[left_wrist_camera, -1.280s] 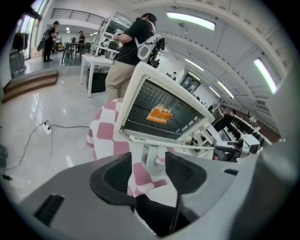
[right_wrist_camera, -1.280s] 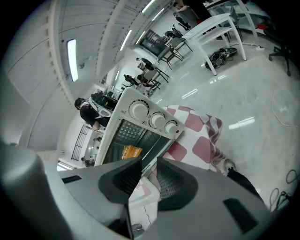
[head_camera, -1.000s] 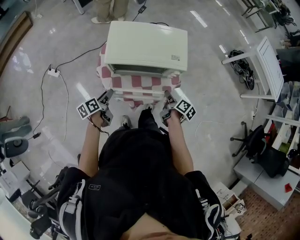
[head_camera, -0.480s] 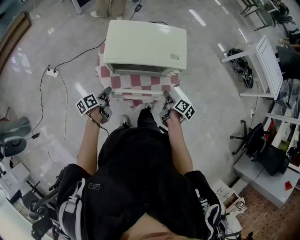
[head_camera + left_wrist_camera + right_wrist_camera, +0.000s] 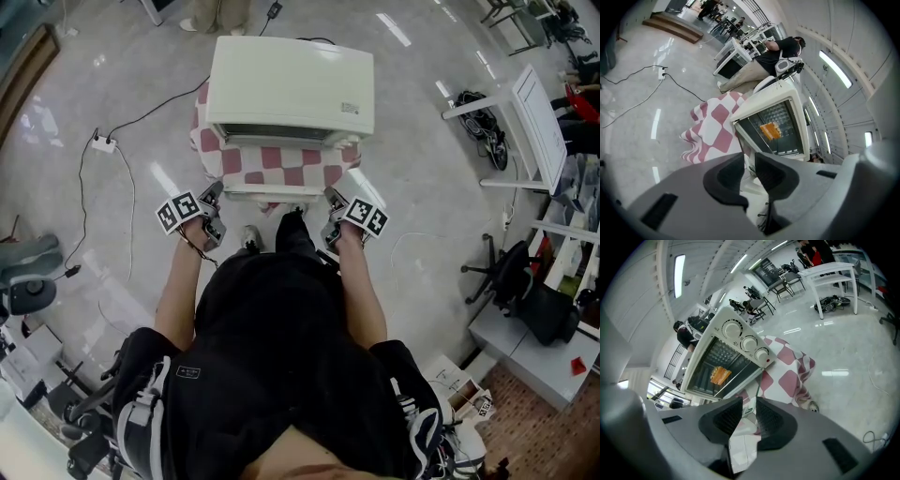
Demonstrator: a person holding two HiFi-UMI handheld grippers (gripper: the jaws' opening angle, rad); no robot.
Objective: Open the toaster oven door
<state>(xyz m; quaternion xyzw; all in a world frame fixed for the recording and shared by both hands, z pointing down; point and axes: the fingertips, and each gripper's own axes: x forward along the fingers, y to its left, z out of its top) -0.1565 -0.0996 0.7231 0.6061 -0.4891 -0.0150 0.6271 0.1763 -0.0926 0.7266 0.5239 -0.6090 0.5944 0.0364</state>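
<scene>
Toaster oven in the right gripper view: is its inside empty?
No, the toaster oven holds an orange item on its rack.

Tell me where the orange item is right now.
The orange item sits inside the toaster oven, mid-cavity, centre-left in the right gripper view, below-left of the knobs.

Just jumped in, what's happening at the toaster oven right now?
A person is working the toaster oven with two handheld grippers. Its door is already swung down open, with something orange inside. The right gripper grips the door's right front corner; the left gripper sits beside the left corner, jaws closing with nothing clearly between them.
</scene>
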